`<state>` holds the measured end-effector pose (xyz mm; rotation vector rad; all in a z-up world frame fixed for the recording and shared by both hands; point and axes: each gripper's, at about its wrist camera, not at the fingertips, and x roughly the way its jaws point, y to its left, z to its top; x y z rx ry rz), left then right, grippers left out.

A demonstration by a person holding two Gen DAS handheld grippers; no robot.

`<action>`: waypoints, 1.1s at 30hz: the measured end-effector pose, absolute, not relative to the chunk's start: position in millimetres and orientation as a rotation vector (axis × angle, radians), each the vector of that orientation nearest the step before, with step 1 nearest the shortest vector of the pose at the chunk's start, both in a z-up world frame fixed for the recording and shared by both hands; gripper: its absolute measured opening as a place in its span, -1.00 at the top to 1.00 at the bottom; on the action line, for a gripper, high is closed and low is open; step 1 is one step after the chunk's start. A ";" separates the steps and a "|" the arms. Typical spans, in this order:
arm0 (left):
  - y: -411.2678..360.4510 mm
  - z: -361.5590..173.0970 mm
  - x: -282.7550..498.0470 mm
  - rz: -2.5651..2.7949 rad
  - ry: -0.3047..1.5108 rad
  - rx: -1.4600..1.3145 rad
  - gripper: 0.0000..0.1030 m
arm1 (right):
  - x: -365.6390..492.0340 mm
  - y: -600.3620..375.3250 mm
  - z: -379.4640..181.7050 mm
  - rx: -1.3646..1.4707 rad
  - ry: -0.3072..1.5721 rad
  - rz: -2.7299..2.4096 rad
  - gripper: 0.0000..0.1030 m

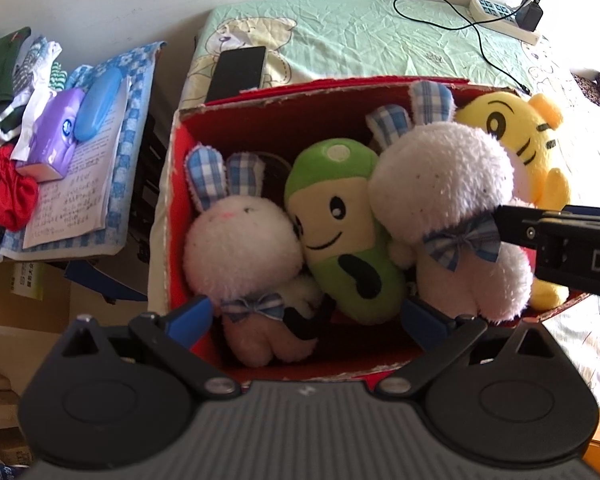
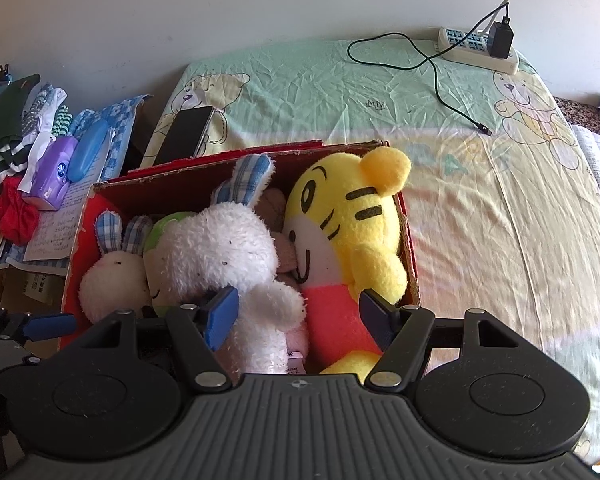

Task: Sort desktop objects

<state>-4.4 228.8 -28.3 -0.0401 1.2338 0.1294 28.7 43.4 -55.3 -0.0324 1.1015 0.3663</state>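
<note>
While the left gripper (image 1: 306,320) is hovering with its jaws spread wide and holding nothing, the small white rabbit (image 1: 244,248) and the green plush (image 1: 348,232) are lying between and just ahead of them inside the red box (image 1: 284,120). A larger white rabbit (image 1: 444,184) is sitting ahead and to the right of those jaws, leaning against the yellow tiger (image 1: 528,136). The right gripper (image 2: 298,316) is also standing wide open and gripping nothing, its jaws straddling the larger white rabbit's body and the tiger's pink middle. Beyond the box, a black phone (image 2: 186,134) is lying on the bed (image 2: 480,220).
</note>
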 end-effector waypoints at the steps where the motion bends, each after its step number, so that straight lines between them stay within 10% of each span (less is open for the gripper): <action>1: 228.1 -28.6 -4.7 0.131 1.232 -0.036 -0.96 | 27.6 43.3 -55.4 -0.033 1.101 0.366 -0.35; 33: 234.7 -30.3 -12.2 0.152 1.157 -0.060 -0.96 | 19.9 52.4 -55.5 -0.064 1.073 0.378 -0.35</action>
